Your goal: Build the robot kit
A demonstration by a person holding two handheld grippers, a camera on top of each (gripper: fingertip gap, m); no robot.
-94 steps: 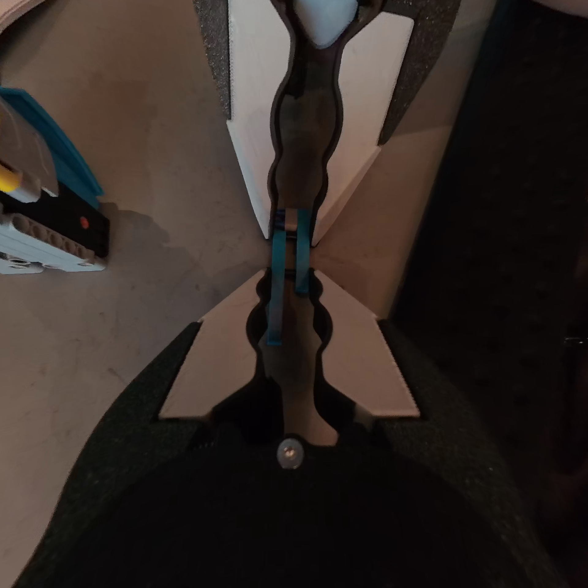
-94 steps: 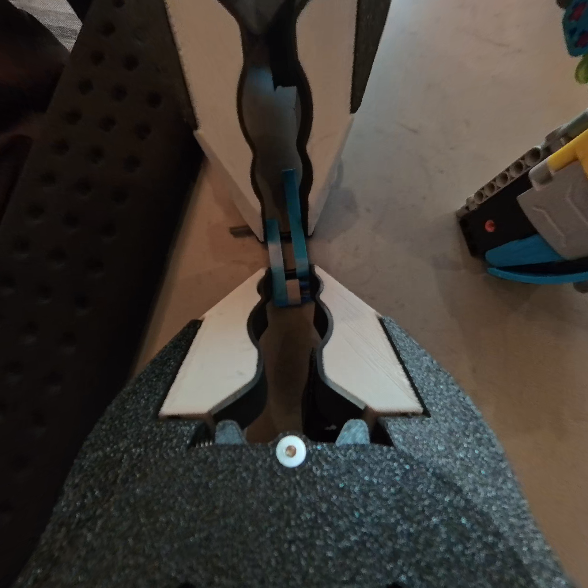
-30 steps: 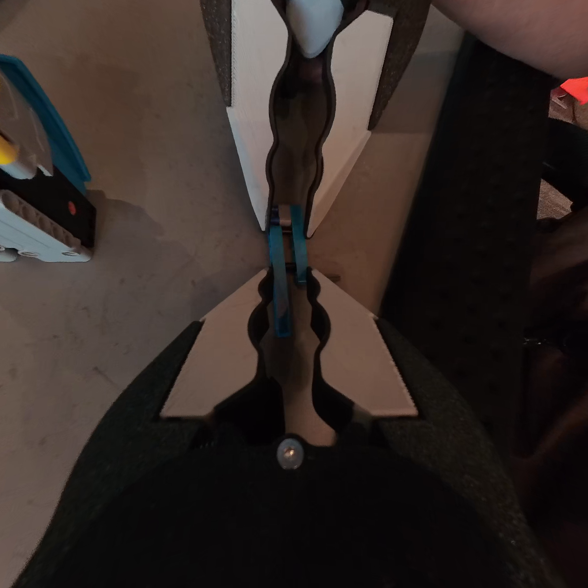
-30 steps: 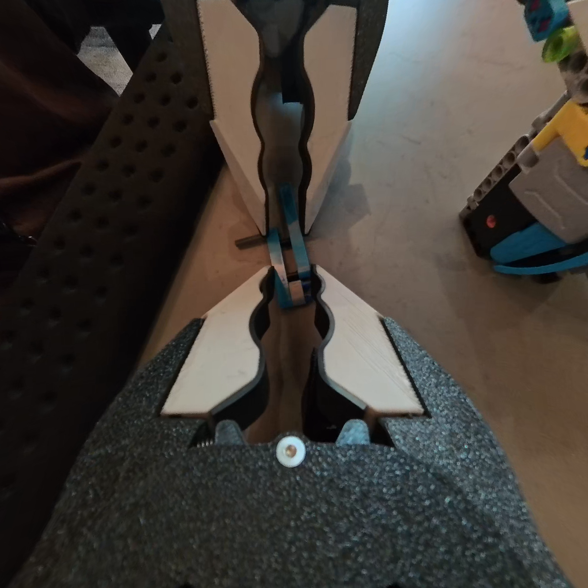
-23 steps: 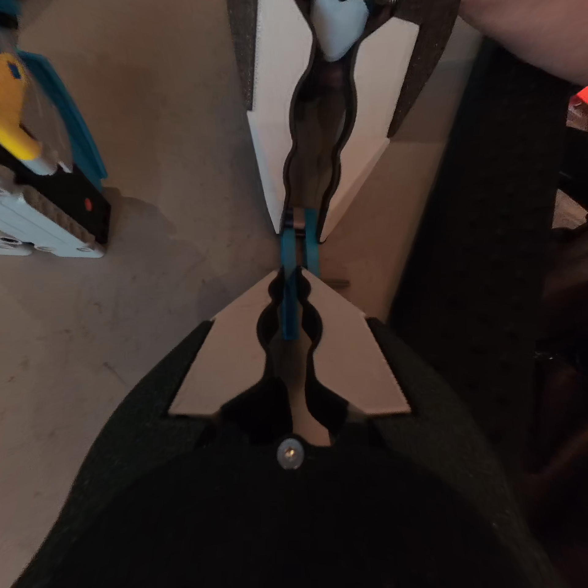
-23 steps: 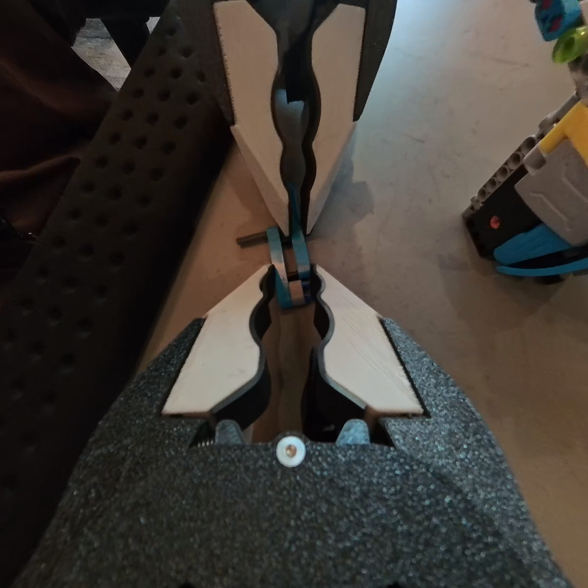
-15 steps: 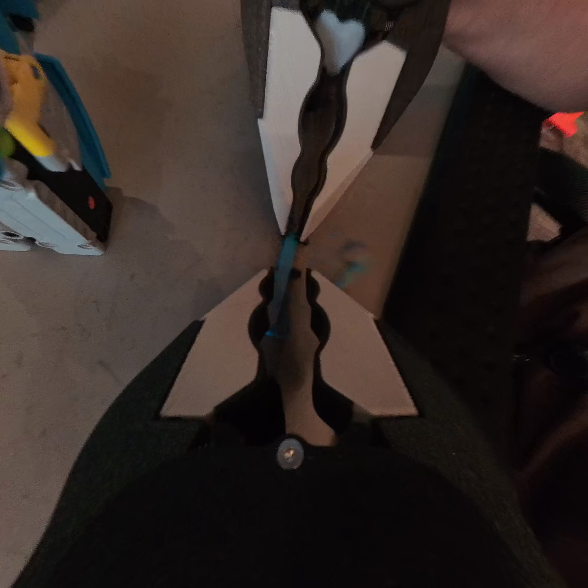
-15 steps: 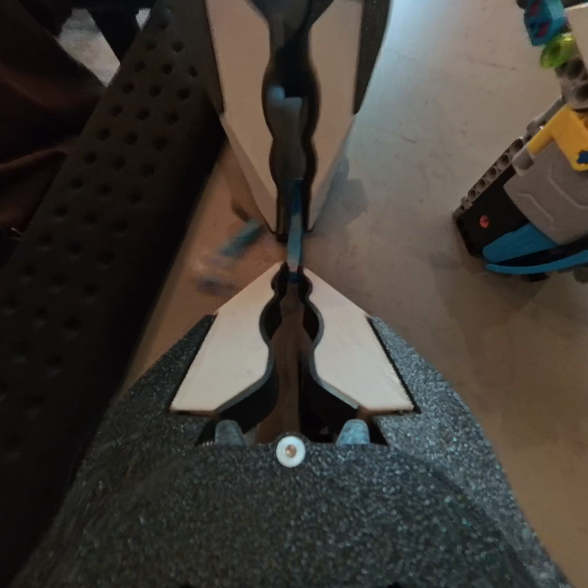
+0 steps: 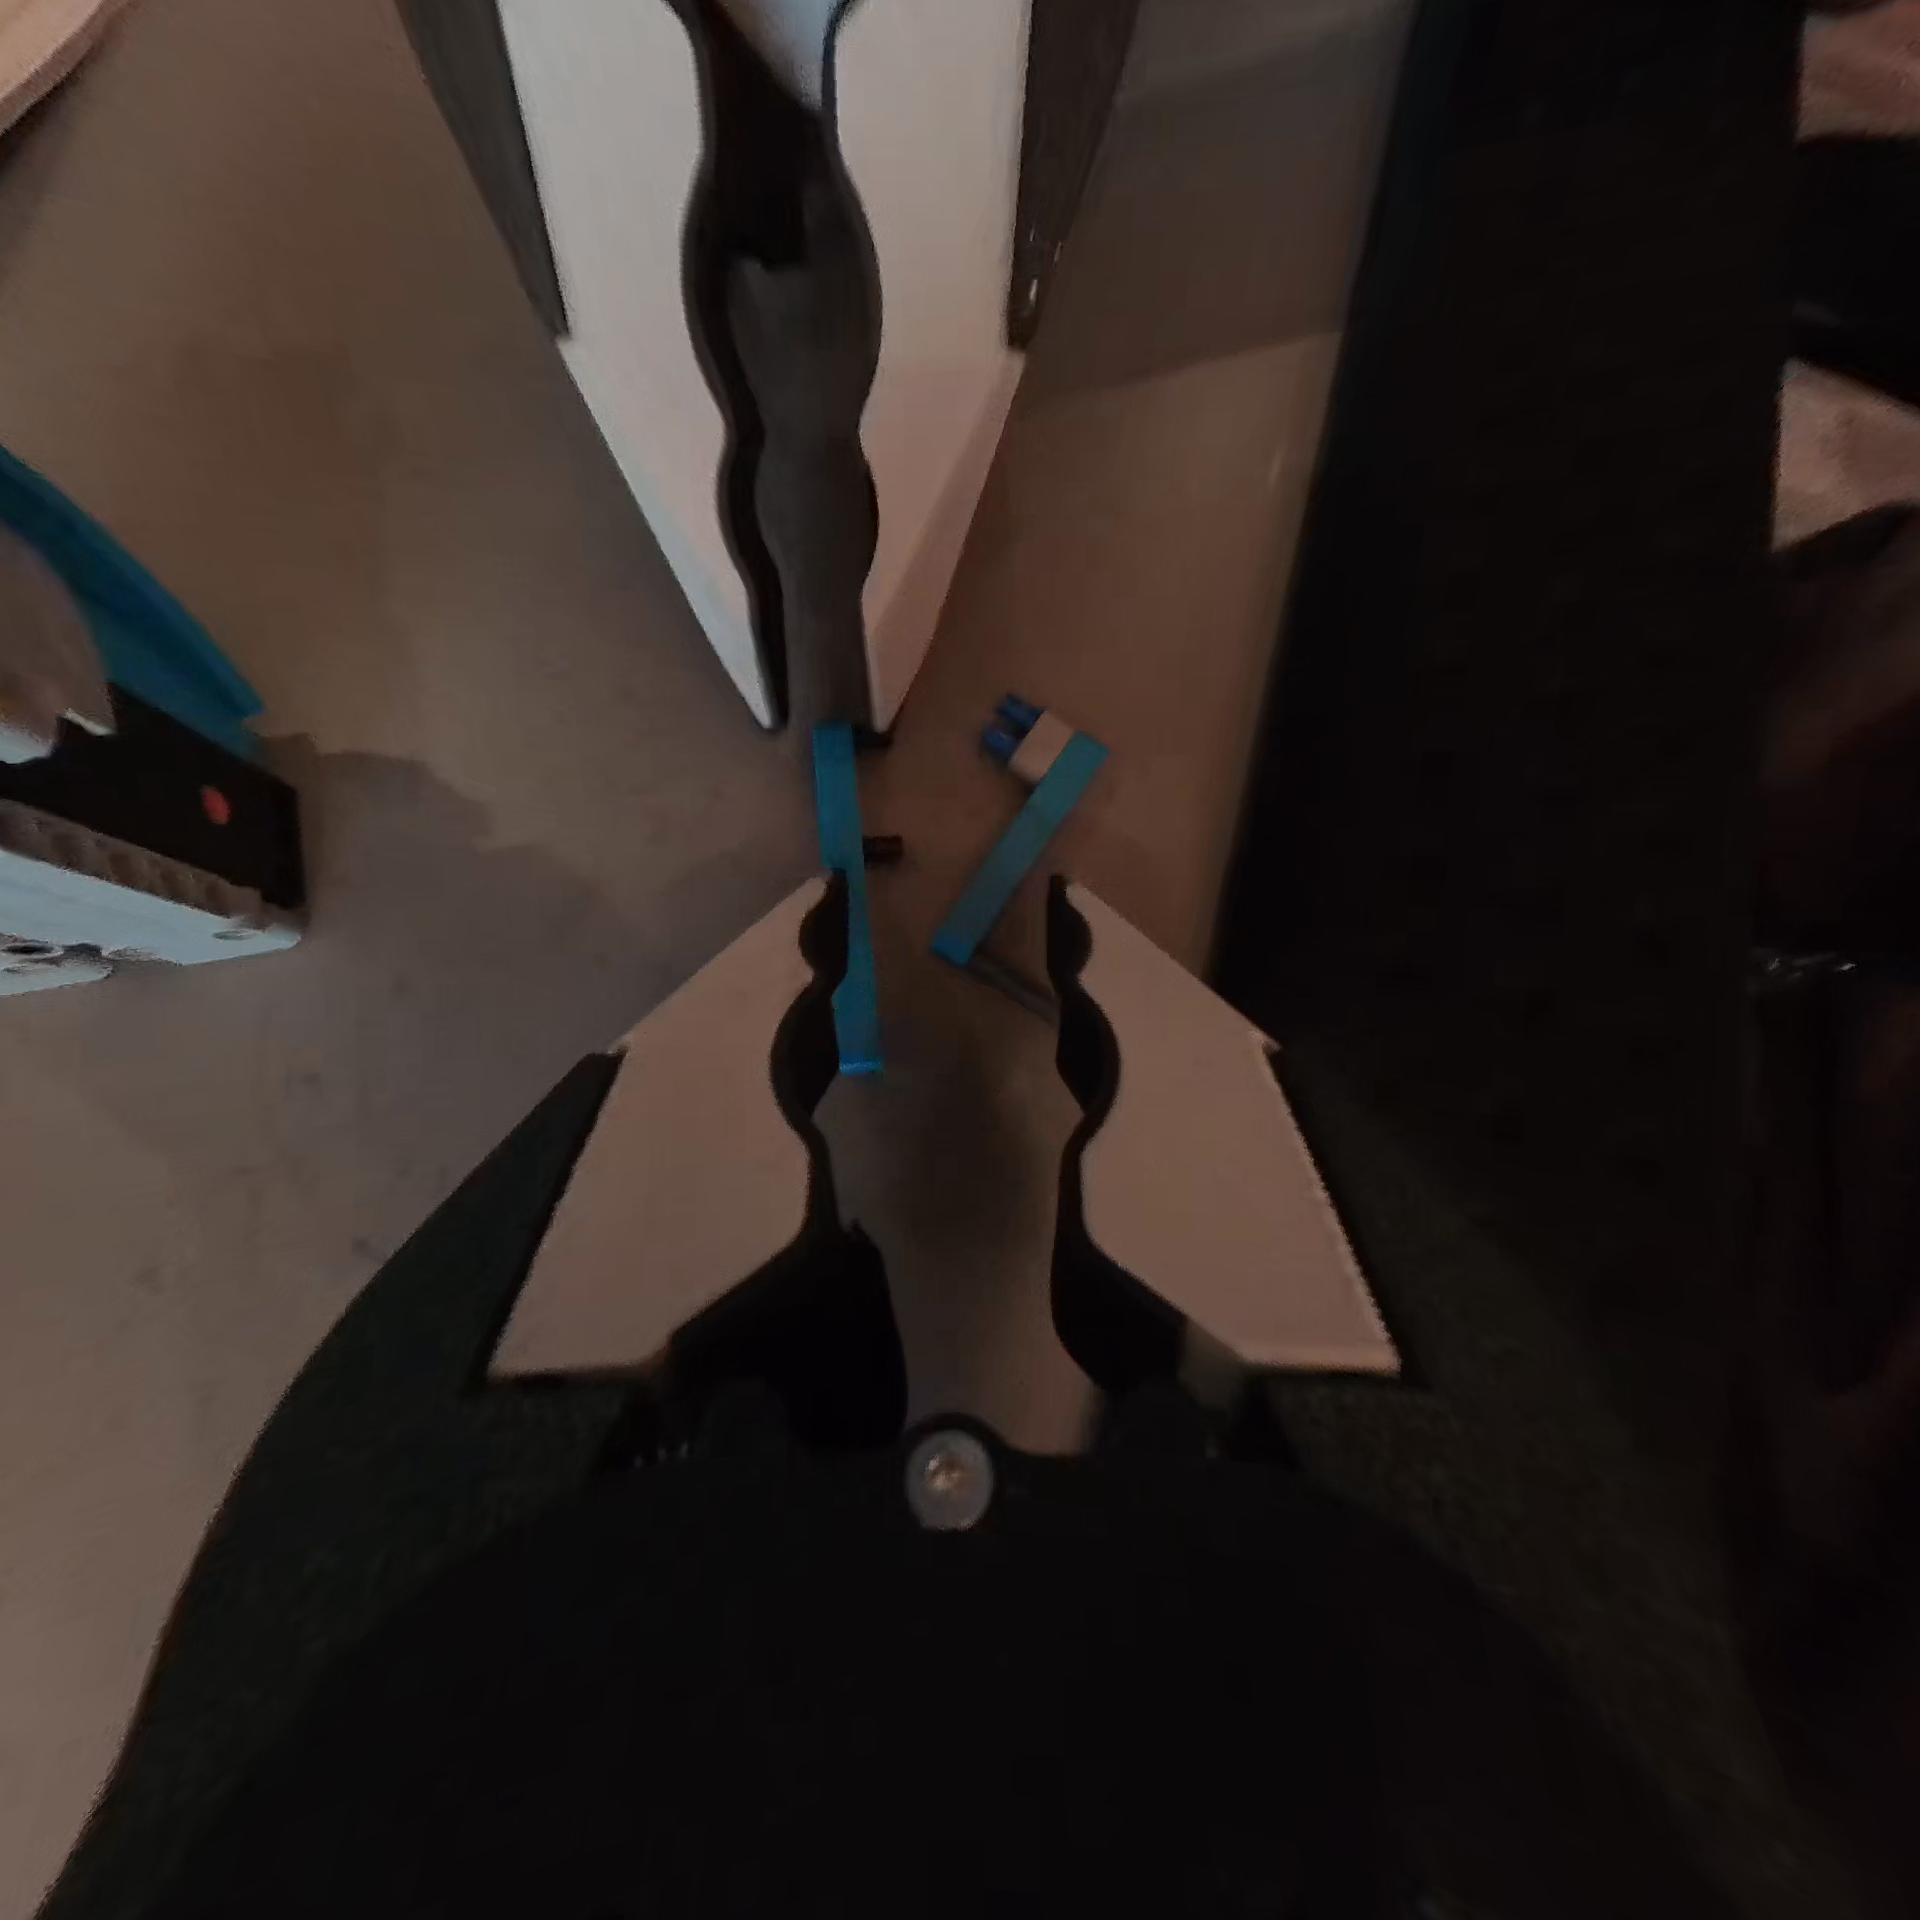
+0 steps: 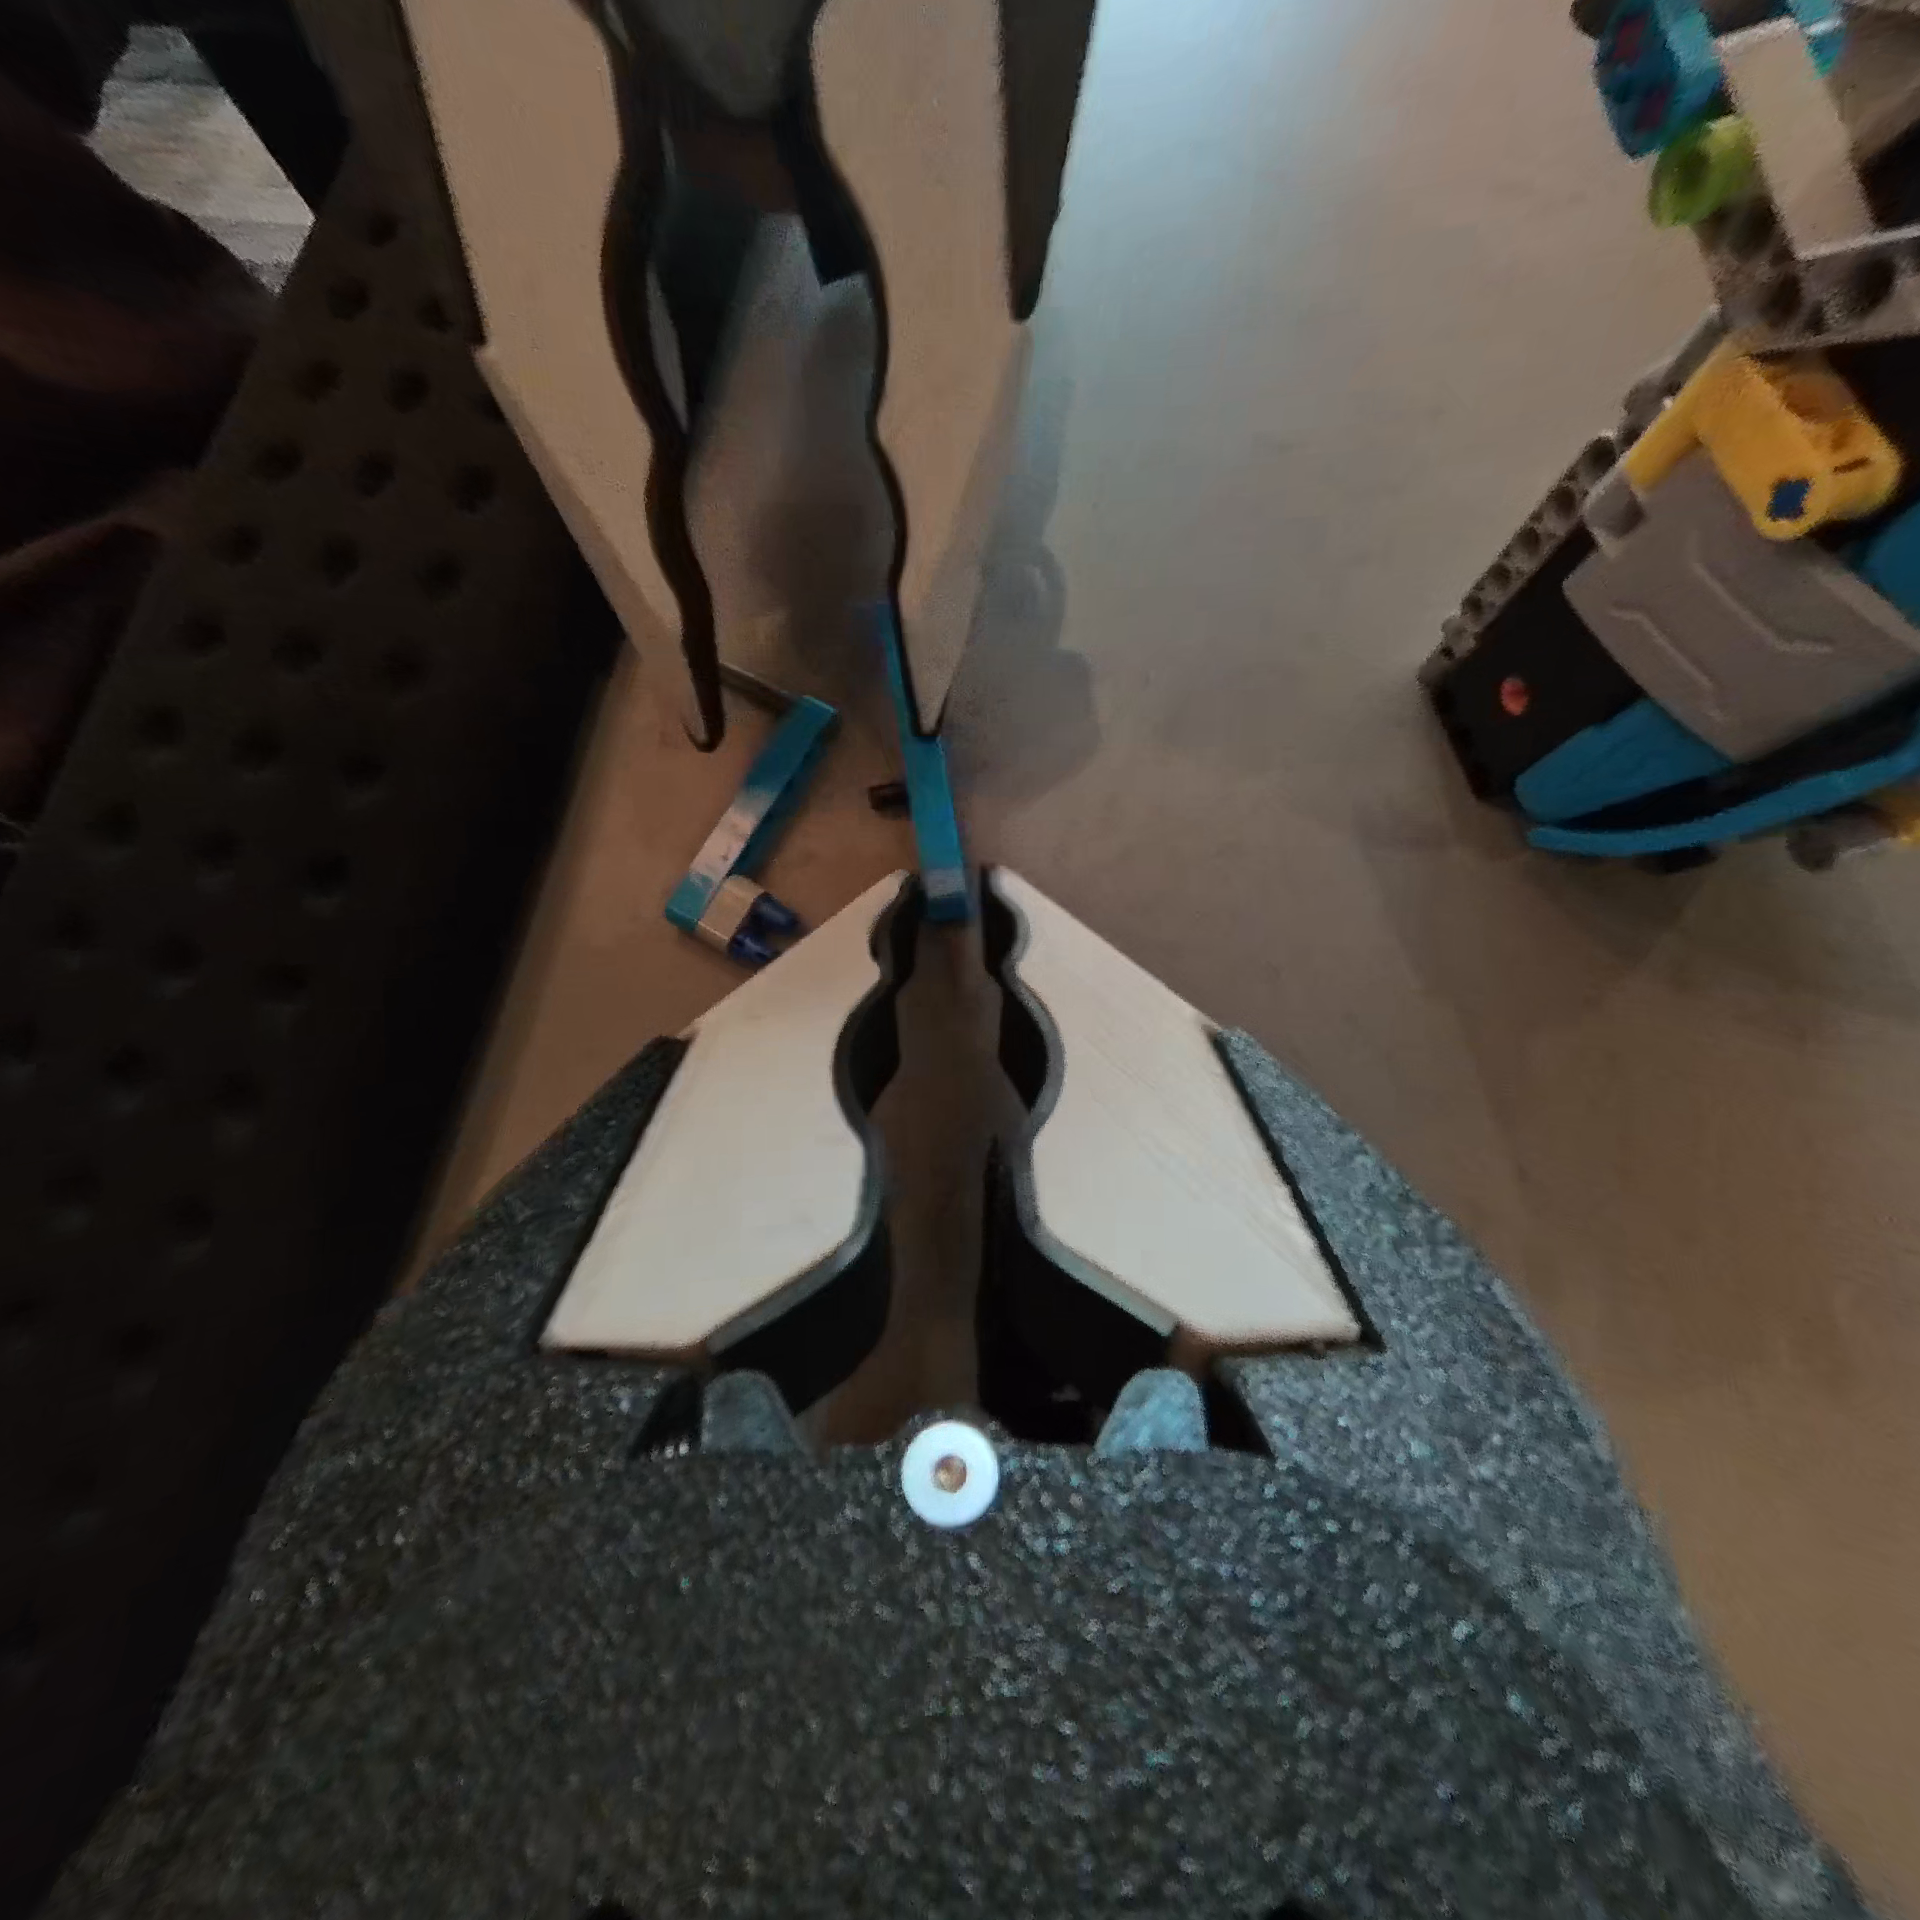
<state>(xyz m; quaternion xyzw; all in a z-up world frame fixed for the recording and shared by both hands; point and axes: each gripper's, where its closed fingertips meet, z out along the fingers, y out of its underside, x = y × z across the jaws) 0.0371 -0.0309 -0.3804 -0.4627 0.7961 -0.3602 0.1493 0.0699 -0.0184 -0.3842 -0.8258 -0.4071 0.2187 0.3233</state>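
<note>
right gripper pinching blue beam | left gripper wide | second blue beam on table

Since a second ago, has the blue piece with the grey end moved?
Yes. The blue piece left the other blue strip and now lies on the table, nearer the dark perforated mat.

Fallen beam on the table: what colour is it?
Blue beam, with a grey-and-dark-blue end piece; right wrist view.

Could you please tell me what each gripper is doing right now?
Left gripper: open, gripping nothing.
Right gripper: closed on a blue bar.
</note>
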